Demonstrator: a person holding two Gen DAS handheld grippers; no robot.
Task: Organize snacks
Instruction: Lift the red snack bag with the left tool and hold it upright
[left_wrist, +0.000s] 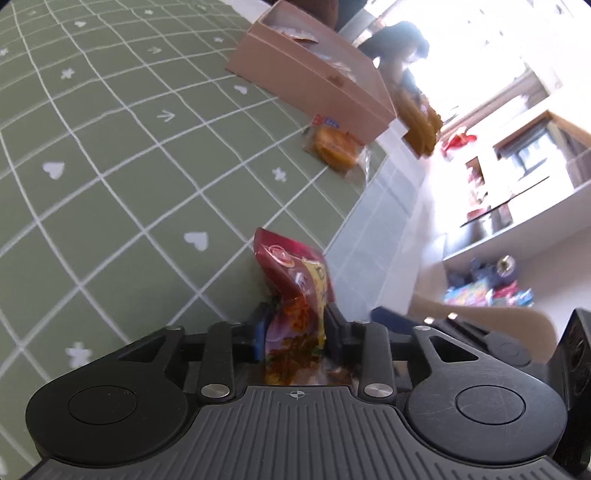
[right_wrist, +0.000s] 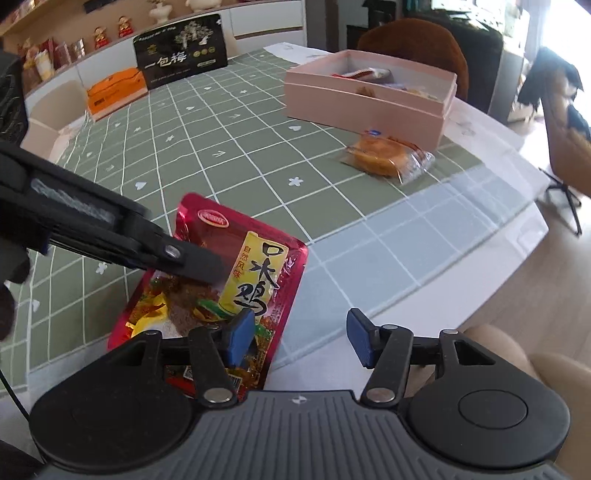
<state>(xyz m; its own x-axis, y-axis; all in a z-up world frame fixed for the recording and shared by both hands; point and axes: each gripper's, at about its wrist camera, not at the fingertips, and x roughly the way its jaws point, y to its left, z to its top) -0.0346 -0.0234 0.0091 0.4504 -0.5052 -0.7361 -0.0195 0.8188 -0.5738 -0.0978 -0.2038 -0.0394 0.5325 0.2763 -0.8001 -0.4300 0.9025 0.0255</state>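
Observation:
A red snack packet (right_wrist: 258, 254) with a yellow label lies tilted near the table's front edge. My left gripper (left_wrist: 295, 328) is shut on it: in the left wrist view the packet (left_wrist: 291, 266) stands pinched edge-on between the two pads. In the right wrist view that gripper's finger (right_wrist: 199, 264) reaches in from the left across the packet's face. My right gripper (right_wrist: 299, 339) is open, its left blue pad over the packet's near corner and nothing between its fingers. A pink box (right_wrist: 365, 107) holding several snacks sits at the far right. A wrapped orange pastry (right_wrist: 384, 157) lies in front of it.
The green checked tablecloth (right_wrist: 221, 147) covers the table, with a pale blue border toward the front right edge. A black box (right_wrist: 181, 50) and an orange box (right_wrist: 114, 90) stand at the far left. A brown chair (right_wrist: 413, 40) stands behind the pink box.

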